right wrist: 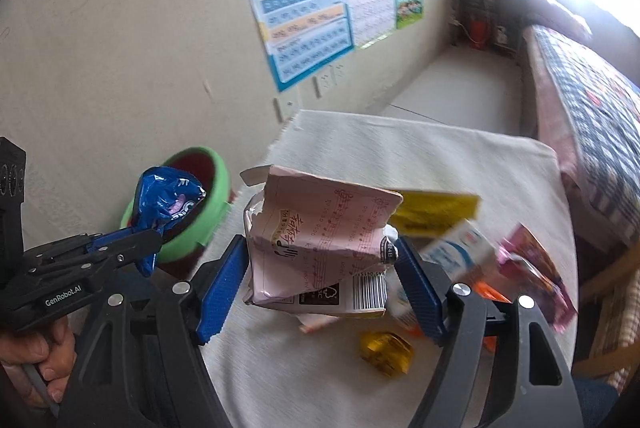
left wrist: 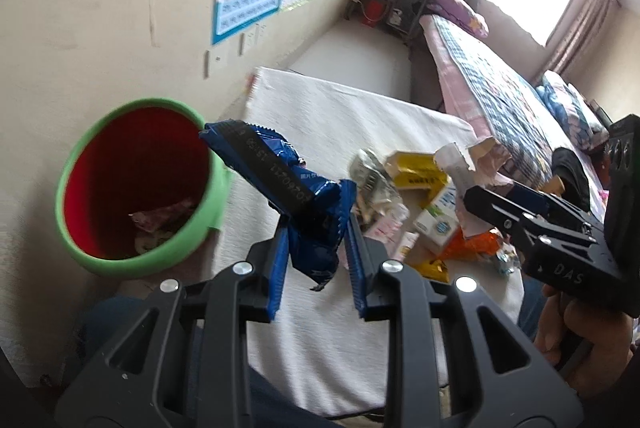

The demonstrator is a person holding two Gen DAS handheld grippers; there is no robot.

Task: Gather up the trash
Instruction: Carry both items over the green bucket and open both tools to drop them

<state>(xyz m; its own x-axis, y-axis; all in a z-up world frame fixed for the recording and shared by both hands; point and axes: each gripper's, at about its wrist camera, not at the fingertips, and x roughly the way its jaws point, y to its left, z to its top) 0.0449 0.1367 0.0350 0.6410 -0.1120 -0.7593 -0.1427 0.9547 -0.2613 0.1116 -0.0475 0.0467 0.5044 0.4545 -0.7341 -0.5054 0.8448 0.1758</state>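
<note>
Blue foil wrapper [left wrist: 296,196] pinched by its lower end between the narrowly set pads of the left tool [left wrist: 316,224], raised off the desk [left wrist: 320,108] with its free end just reaching the rim of the green bin [left wrist: 80,164] at the left; held up and angled that way, probably to drop over the rim rather than snag on it. Inside the red-lined bin, a few scraps already. Pink carton [right wrist: 320,236], crumpled and torn open, clamped across its width by the widely spread right tool [right wrist: 320,246], the broad grip suiting a bulky, crushable box; carried above the cloth near the middle of the desk, apparently next for the bin. Left behind on the right and far part of the desk: a yellow box [left wrist: 412,164], a white and blue carton [left wrist: 438,216], a gold sweet wrapper [right wrist: 386,352], all still to collect.
</note>
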